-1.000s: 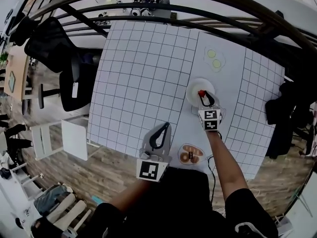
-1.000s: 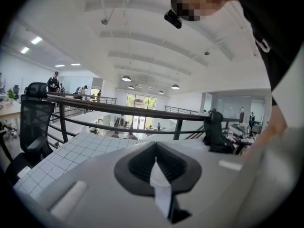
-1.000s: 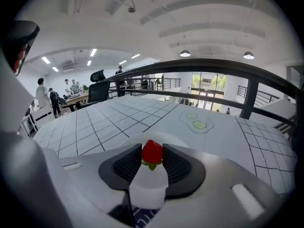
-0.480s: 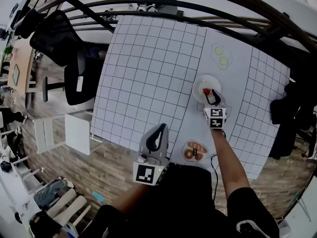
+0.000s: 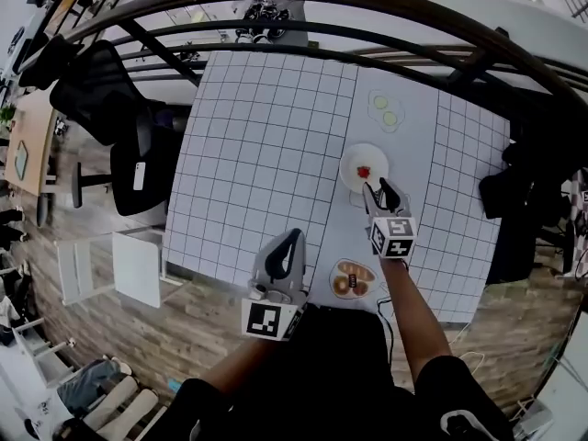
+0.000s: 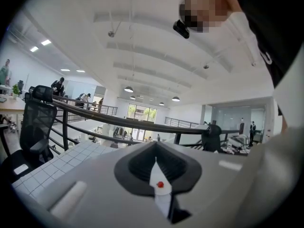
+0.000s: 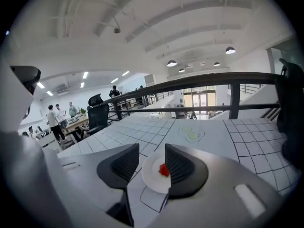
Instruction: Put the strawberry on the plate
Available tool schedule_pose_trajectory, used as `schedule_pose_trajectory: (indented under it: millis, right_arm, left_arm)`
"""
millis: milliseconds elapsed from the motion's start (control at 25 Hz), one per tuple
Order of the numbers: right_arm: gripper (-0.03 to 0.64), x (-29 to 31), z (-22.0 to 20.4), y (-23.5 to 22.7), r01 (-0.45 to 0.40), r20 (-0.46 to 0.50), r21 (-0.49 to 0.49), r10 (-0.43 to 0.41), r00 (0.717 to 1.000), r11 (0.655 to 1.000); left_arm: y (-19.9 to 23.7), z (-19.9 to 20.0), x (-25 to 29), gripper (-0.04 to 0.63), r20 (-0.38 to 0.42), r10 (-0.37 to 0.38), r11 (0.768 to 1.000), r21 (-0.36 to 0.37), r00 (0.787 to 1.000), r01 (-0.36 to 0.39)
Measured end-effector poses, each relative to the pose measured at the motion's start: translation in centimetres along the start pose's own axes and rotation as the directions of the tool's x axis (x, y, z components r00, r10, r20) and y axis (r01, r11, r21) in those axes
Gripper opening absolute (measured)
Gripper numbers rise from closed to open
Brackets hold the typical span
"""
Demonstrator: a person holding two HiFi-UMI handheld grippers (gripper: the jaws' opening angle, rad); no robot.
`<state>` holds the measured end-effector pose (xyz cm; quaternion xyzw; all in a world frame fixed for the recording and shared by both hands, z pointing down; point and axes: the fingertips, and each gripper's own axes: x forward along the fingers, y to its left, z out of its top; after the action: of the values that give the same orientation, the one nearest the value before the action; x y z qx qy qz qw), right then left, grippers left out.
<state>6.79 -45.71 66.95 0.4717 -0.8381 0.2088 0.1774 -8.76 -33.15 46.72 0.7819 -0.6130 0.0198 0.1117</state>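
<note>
A: While you stood at the table's [image 5: 266, 136] near edge, your left gripper [image 5: 294, 237] was closest to you, its jaws pressed together on nothing.

B: Agreed. Your right gripper [image 5: 379, 189] sat farther out; its jaws had just been opening and stood wide apart, with nothing between the pads.

A: And the strawberry [image 5: 364, 172] lay on the plate [image 5: 349, 163], just beyond those jaws, at about eleven o'clock from them.

B: From your left gripper it was well off toward two o'clock, so your right was plainly the nearer. I judged the placing done; any coming move only needed you to back toward six o'clock, clear of the rim.

A: The strawberry's long axis was too small to read.
</note>
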Motion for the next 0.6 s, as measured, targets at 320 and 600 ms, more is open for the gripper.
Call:
schedule_pose_trajectory:
  millis: [320, 600]
  right_arm:
    - [0.141, -8.3, 4.8, 5.5, -0.010, 0.117, -0.001, 0.010, 0.993, 1.000]
    - [0.027, -15.2, 7.4, 9.7, 0.037, 0.192, -0.001, -0.036, 0.981, 0.999]
  left_arm:
    - [-1.9, 1.1, -2.9, 0.008, 0.024, -0.074, 0.997, 0.027, 0.997, 0.073]
    - [-4.8, 3.1, -6.3, 0.008, 0.091, -0.185, 0.983, 0.013, 0.979, 0.184]
